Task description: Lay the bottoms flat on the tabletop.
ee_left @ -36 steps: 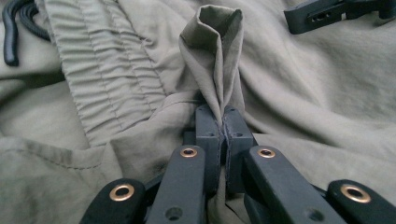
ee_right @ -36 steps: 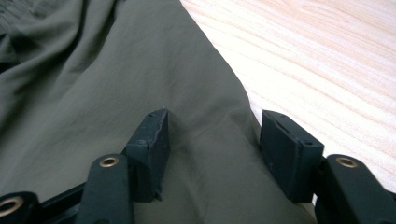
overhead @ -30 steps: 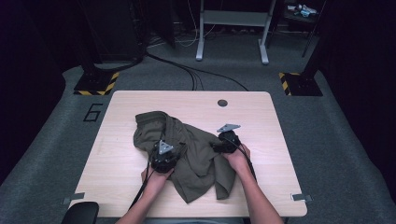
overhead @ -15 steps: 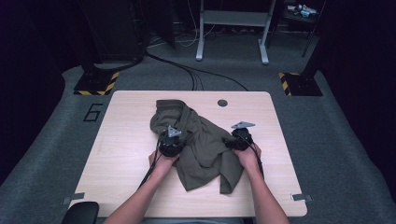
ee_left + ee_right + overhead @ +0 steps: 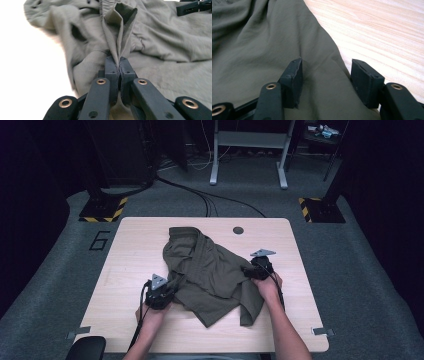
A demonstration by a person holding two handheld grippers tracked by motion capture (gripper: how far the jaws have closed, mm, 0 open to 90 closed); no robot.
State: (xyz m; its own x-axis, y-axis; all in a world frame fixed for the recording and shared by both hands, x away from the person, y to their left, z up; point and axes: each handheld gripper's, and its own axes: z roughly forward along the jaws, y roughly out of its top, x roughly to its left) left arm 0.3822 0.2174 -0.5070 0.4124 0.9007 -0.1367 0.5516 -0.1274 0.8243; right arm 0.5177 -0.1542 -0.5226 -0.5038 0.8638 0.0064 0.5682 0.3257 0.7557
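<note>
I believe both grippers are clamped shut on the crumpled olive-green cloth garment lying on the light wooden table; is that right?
Not quite: only the left gripper is clamped shut on a fold of the crumpled olive-green cloth garment on the light wooden table. The right gripper view shows the right gripper with jaws apart, the cloth lying loose between them.

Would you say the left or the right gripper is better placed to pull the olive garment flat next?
Left, probably. The left gripper is already shut on a fold of the olive garment, while the right gripper stands open over its edge, gripping nothing.

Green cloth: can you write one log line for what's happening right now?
left gripper: shut on green cloth | right gripper: open over cloth edge | table: cloth crumpled
</note>
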